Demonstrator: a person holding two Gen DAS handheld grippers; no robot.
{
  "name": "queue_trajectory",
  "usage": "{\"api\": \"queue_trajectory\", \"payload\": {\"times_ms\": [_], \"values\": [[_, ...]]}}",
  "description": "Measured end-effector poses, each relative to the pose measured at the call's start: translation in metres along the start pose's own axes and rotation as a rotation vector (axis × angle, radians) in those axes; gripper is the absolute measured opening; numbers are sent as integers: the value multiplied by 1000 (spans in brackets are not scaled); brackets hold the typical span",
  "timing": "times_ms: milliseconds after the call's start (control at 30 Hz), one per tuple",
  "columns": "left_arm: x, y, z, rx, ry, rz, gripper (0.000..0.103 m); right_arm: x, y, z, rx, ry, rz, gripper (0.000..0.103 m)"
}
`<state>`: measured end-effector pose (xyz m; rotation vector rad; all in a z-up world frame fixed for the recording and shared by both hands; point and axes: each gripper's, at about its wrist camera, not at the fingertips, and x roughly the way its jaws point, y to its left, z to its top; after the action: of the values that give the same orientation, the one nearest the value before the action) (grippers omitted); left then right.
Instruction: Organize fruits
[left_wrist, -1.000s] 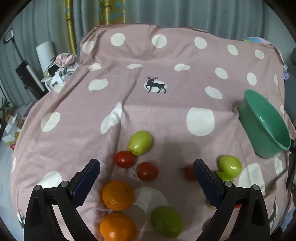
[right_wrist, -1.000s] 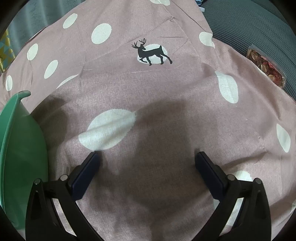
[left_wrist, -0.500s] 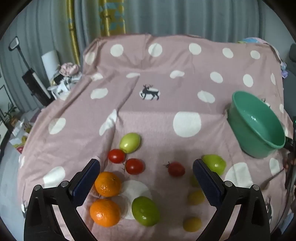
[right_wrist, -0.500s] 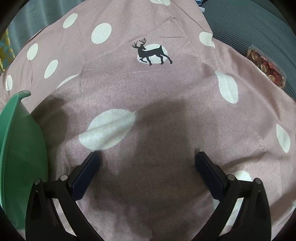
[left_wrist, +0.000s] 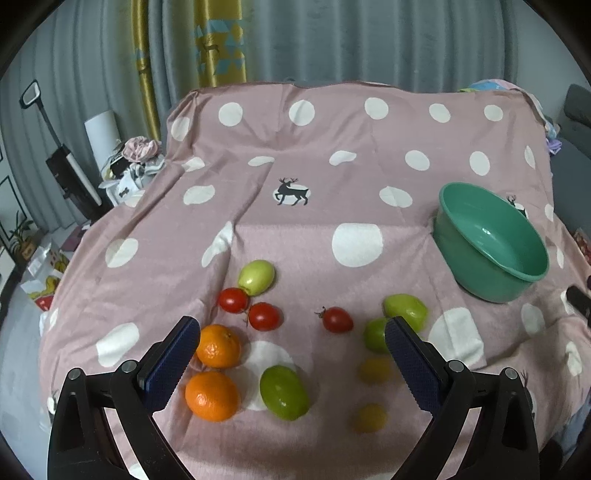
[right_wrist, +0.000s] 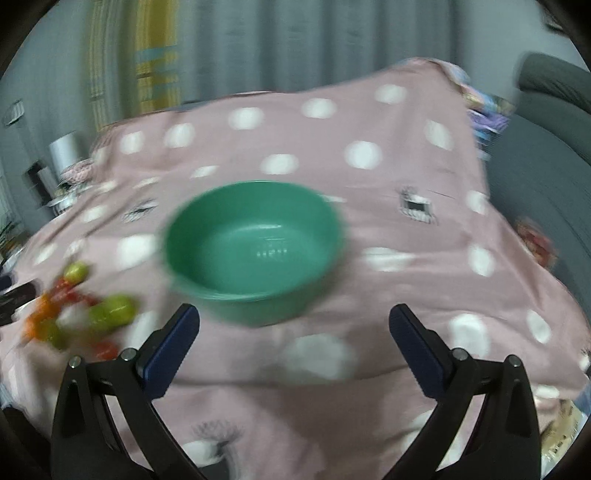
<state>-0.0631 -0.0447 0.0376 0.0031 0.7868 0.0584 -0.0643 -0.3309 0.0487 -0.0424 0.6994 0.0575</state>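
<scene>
The left gripper (left_wrist: 291, 354) stood wide open and held nothing, its blue-padded fingers (left_wrist: 168, 363) hanging above the near part of the pink dotted cloth (left_wrist: 332, 184). The green bowl (left_wrist: 489, 245) serves here as the landmark.

Nearest the camera, well to the left of the bowl, lay two oranges (left_wrist: 211, 396), one just behind the other, with a lime (left_wrist: 283, 392) close to their right. Two small yellow fruits (left_wrist: 369, 417) lay in front of the bowl and somewhat left of it, faint in colour against the cloth.

Further back, a pair of green fruits (left_wrist: 405, 311) lay touching each other, just left of and in front of the bowl; the left gripper's right finger partly hid one of them. A single red tomato (left_wrist: 337, 319) lay left of that pair, and two more tomatoes (left_wrist: 263, 315) sat side by side further left still. A pale green fruit (left_wrist: 256, 277) touched them from behind. The bowl itself stood on the cloth with nothing in it, and a printed deer (left_wrist: 291, 192) showed beyond it to the left.

The right gripper (right_wrist: 293, 341) was likewise spread wide and empty, hovering in front of the bowl (right_wrist: 255, 247). That view was heavily blurred; the fruits showed only as smears to the bowl's left.
</scene>
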Motion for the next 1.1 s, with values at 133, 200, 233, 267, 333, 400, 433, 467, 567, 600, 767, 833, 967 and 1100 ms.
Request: {"api": "queue_trajectory", "payload": {"times_ms": [133, 200, 233, 267, 333, 400, 433, 467, 567, 600, 767, 833, 967, 1100], "values": [[-11, 2, -2, 14, -21, 9, 100, -5, 42, -2, -70, 24, 141, 103], [-13, 4, -4, 12, -23, 10, 100, -3, 55, -1, -79, 43, 197, 103], [-14, 5, -5, 10, -21, 8, 100, -1, 64, -2, -85, 56, 224, 103], [-14, 5, -7, 9, -19, 3, 100, 0, 71, -5, -95, 66, 243, 103], [-13, 7, -9, 10, -5, -6, 100, 2, 84, -7, -118, 78, 256, 103], [-13, 9, -13, 14, 3, -12, 100, 6, 98, -14, -145, 106, 278, 103], [-12, 10, -15, 15, 6, -14, 100, 4, 106, -18, -155, 113, 287, 103], [-11, 11, -16, 15, 10, -15, 100, 6, 112, -22, -173, 127, 295, 103], [-10, 14, -20, 11, 17, -20, 100, 10, 124, -23, -193, 152, 295, 103], [-10, 15, -21, 8, 17, -22, 100, 11, 127, -24, -193, 161, 300, 103], [-7, 17, -24, 7, 20, -31, 100, 16, 132, -24, -183, 172, 289, 103], [-6, 16, -24, 6, 22, -34, 100, 17, 131, -23, -177, 174, 288, 103], [-4, 17, -24, 7, 26, -42, 100, 18, 130, -23, -177, 179, 279, 103], [-2, 18, -24, 1, 33, -72, 100, 19, 131, -24, -179, 188, 270, 103]]}}
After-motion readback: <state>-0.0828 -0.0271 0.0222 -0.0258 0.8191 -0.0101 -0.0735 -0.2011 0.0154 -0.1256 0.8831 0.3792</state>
